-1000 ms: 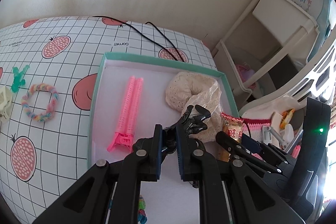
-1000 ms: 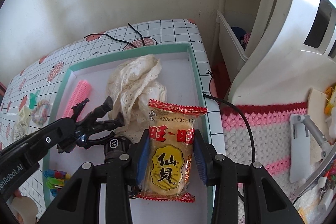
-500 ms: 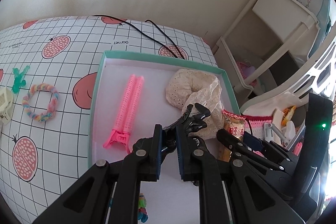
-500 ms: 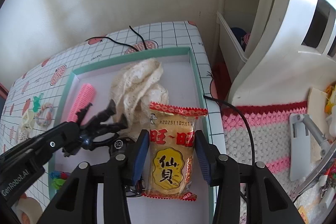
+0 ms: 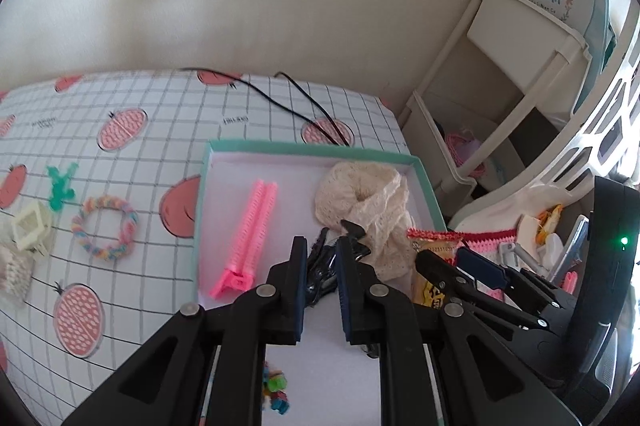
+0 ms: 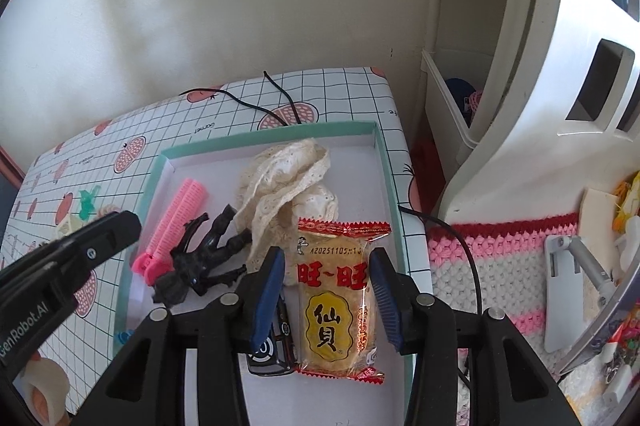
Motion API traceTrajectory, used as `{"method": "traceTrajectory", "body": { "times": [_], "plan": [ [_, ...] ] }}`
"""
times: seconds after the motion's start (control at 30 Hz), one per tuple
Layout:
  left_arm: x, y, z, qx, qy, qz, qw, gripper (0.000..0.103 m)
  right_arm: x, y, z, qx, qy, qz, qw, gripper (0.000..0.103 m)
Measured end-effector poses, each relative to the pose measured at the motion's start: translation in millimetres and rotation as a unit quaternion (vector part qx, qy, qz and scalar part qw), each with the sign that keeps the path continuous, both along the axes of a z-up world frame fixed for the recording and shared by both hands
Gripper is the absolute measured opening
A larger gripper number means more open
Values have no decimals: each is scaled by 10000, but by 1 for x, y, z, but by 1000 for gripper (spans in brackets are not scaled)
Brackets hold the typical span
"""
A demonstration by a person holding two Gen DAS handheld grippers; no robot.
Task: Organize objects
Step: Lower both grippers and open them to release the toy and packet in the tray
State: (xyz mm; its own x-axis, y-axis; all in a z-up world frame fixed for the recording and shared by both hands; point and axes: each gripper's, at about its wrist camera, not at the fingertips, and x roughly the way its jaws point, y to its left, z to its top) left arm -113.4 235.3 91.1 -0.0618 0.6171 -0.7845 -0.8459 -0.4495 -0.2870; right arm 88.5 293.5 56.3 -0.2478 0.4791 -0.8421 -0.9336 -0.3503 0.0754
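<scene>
Meanwhile, the shallow teal-rimmed cardboard tray with a white floor (image 5: 308, 149) (image 6: 276, 136) lay on the white grid-patterned tablecloth with pink fruit prints (image 5: 160, 114) (image 6: 320, 86). Inside it, a long pink plastic hair-roller clip (image 5: 250, 234) (image 6: 176, 222) lay lengthwise on the left, and a crumpled cream lace fabric scrunchie (image 5: 366, 202) (image 6: 292, 182) sat toward the far right corner.

The left gripper (image 5: 322, 268) had its blue-padded jaws a small way apart, on either side of a black plastic action figure (image 5: 326, 266) (image 6: 204, 260). In the right wrist view the figure lay on the tray floor, between the pink clip and the scrunchie, with the left gripper's finger (image 6: 108, 234) just beside it and seemingly clear of it; whether the pads pressed on it I could not tell.

The right gripper (image 6: 326, 262) had its jaws spread wide around a yellow rice-cracker snack packet with red crimped ends (image 6: 340, 298) (image 5: 430, 254), with a gap showing on each side. The packet lay flat at the tray's near right side, its top edge against the scrunchie. A small black gadget with a round dial (image 6: 274, 344) lay just left of the packet.

Outside the tray, on the cloth to the left, lay a rainbow braided hair tie (image 5: 105, 228), a green plastic clip (image 5: 60, 186) and a cream claw clip (image 5: 30, 226). A thin black cable (image 5: 296, 106) crossed the cloth behind the tray.
</scene>
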Motion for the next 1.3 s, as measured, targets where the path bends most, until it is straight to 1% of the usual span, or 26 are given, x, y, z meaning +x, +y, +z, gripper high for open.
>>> {"method": "traceTrajectory", "body": {
  "times": [0.2,0.27,0.3,0.33,0.37,0.4,0.43,0.5,0.57,0.6,0.63,0.67,0.73,0.77,0.8,0.87,0.93,0.97,1.0,1.03,1.3],
  "plan": [
    [-3,-1,-1,-126,318,163,9993,14,-3,-1,-2,-6,-14,24,10000,48],
    [-5,-2,-4,-197,430,256,9986,18,-3,0,-3,-7,22,8,10000,55],
    [-7,-4,-5,-208,453,288,9983,26,-3,-1,-4,-9,24,10,10000,60],
    [-8,-5,-6,-216,462,322,9982,35,-4,-1,-4,1,14,24,10000,61],
    [-10,-7,-7,-228,474,359,9980,41,-5,0,-4,10,0,43,10000,61],
    [-12,-8,-8,-247,500,407,9976,50,-6,0,-5,14,-10,53,10000,62],
    [-13,-9,-9,-262,536,459,9972,55,-6,0,-5,19,-5,59,10000,64],
    [-17,-11,-10,-272,584,515,9966,57,-7,0,-5,29,6,65,10000,66],
    [-20,-13,-12,-304,632,572,9959,66,-8,-1,-5,59,9,84,9999,70],
    [-21,-13,-12,-314,653,596,9956,71,-9,-1,-5,69,7,96,9999,73],
    [-22,-14,-12,-319,678,616,9953,75,-9,-1,-5,83,10,104,9999,78],
    [-22,-14,-12,-336,719,631,9948,77,-10,-2,-5,97,16,113,9999,80],
    [-24,-15,-13,-387,817,673,9936,85,-10,-2,-6,113,31,125,9999,86],
    [-25,-17,-13,-382,828,700,9934,87,-10,-2,-5,122,38,125,9998,87],
    [-27,-18,-14,-398,834,743,9929,91,-10,-2,-5,139,43,123,9998,92],
    [-30,-20,-14,-423,864,812,9920,93,-11,-2,-5,161,59,136,9998,94],
    [-33,-22,-14,-483,922,876,9907,94,-12,-2,-4,180,74,135,9997,100],
    [-34,-22,-15,-502,930,905,9903,95,-12,-2,-4,193,79,122,9997,102],
    [-36,-23,-15,-517,935,935,9899,100,-12,-2,-4,202,82,116,9997,103],
    [-36,-24,-15,-523,945,959,9895,102,-12,-2,-4,204,82,116,9997,103],
    [-39,-27,-18,-514,937,989,9893,102,-13,-1,-5,223,62,124,9997,103]
  ]
}}
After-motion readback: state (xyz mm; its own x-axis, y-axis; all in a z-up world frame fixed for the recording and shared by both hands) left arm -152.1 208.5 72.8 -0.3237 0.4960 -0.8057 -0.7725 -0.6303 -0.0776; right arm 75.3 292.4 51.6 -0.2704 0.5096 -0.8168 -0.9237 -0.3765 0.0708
